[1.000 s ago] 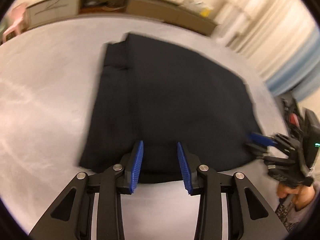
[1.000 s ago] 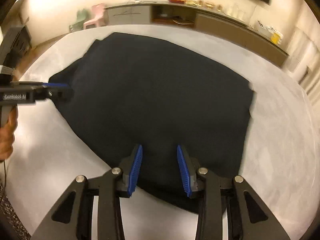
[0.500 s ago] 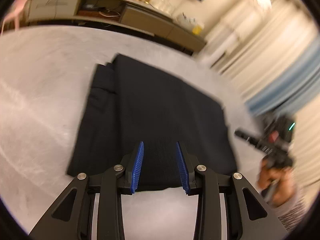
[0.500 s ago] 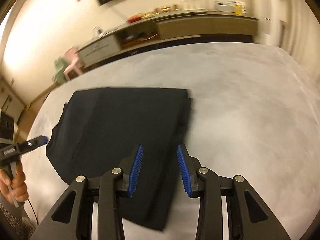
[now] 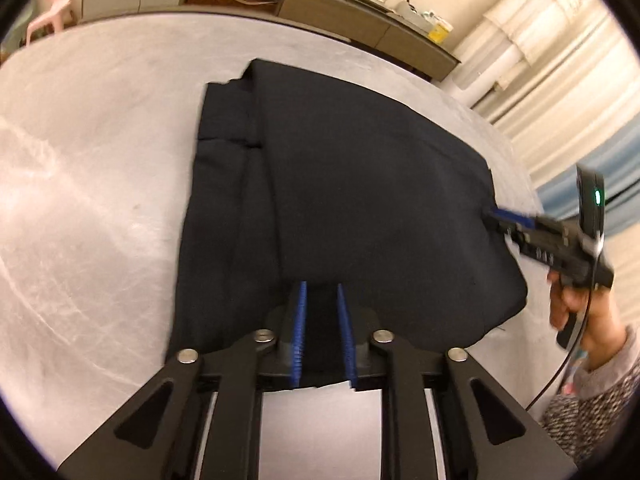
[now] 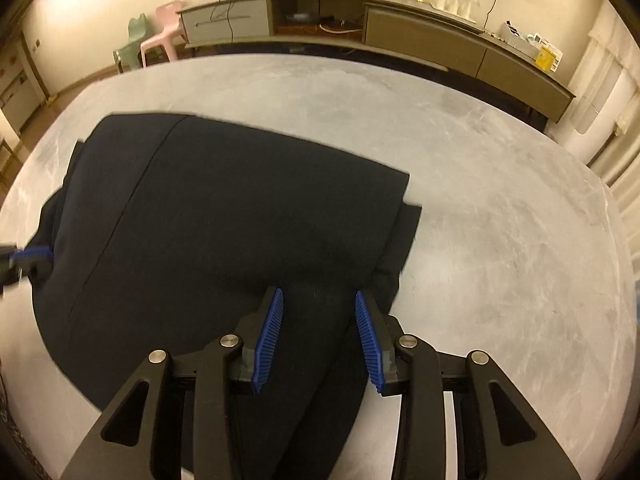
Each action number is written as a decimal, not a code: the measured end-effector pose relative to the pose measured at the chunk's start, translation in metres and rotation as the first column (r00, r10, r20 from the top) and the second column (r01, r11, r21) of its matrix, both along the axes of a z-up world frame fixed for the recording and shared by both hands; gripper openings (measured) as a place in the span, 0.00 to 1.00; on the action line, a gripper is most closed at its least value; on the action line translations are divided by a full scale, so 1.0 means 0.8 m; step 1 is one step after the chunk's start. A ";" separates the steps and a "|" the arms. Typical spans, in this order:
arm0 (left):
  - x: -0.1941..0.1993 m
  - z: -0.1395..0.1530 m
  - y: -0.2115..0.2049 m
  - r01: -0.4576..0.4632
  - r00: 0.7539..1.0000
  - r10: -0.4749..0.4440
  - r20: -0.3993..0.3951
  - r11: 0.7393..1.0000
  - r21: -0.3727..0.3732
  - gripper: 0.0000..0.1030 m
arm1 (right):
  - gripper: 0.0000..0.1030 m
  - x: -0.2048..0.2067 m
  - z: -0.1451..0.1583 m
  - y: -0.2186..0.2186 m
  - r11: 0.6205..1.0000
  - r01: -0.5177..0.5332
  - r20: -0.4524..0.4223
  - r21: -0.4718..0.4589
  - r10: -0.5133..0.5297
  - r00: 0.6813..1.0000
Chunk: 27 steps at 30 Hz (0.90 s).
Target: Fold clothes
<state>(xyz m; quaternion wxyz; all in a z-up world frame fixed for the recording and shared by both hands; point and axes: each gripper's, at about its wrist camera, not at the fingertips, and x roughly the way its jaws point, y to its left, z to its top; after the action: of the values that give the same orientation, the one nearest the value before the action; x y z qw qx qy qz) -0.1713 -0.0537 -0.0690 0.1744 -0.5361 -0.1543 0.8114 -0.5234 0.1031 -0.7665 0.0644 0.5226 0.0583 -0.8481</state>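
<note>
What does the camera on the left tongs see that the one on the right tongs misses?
Only the left view shows the person's hand and patterned sleeve holding the right tongs, and the pale curtains. Its own left tongs are closing on the near hem of the dark garment.

Only the right view shows the pink chair and green chair whole, and the right tongs' own jaws apart over the garment's edge.

Both show the dark folded garment, the grey tabletop and the long sideboard.
</note>
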 end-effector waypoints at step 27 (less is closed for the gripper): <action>0.053 -0.003 -0.021 -0.021 0.991 -0.010 -0.132 0.974 -0.226 0.09 | 0.43 0.217 0.050 -0.064 0.999 -0.002 -0.120 -0.044 -0.004 0.993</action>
<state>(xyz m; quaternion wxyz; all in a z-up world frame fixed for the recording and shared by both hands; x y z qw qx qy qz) -0.1293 -0.0708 -0.0715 0.1196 -0.4970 -0.0501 0.8580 -0.3501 0.0516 -0.7262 0.0719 0.4691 0.0431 -0.8792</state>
